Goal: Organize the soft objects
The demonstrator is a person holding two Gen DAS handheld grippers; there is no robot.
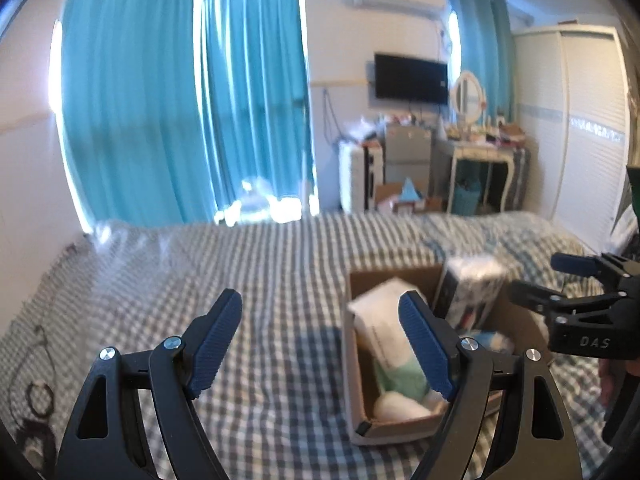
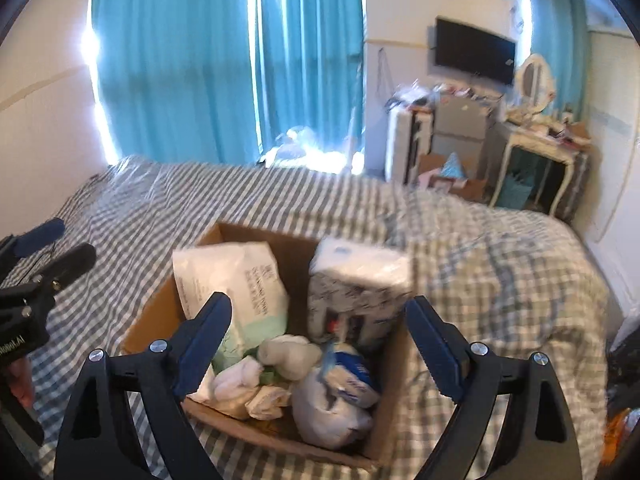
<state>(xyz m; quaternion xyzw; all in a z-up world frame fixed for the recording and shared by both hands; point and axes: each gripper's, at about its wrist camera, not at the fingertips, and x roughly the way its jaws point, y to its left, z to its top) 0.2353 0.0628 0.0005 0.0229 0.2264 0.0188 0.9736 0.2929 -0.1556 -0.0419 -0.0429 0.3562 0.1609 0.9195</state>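
Note:
A cardboard box (image 2: 160, 304) sits on the checked bed and holds soft packs: a white-green wipes pack (image 2: 236, 280), a patterned tissue pack (image 2: 356, 284), rolled white socks (image 2: 240, 380) and a white-blue pouch (image 2: 332, 404). My right gripper (image 2: 320, 344) is open and empty just above the box's near side. My left gripper (image 1: 320, 344) is open and empty, left of the box (image 1: 356, 420). The wipes pack (image 1: 384, 320) and the tissue pack (image 1: 468, 292) show in the left wrist view too.
The checked bedsheet (image 1: 200, 280) spreads left and beyond the box. Blue curtains (image 1: 160, 100), a wall TV (image 1: 410, 78), a cluttered dresser (image 1: 480, 148) and a white wardrobe (image 1: 580, 120) stand past the bed. The right gripper shows at the right edge (image 1: 536, 280).

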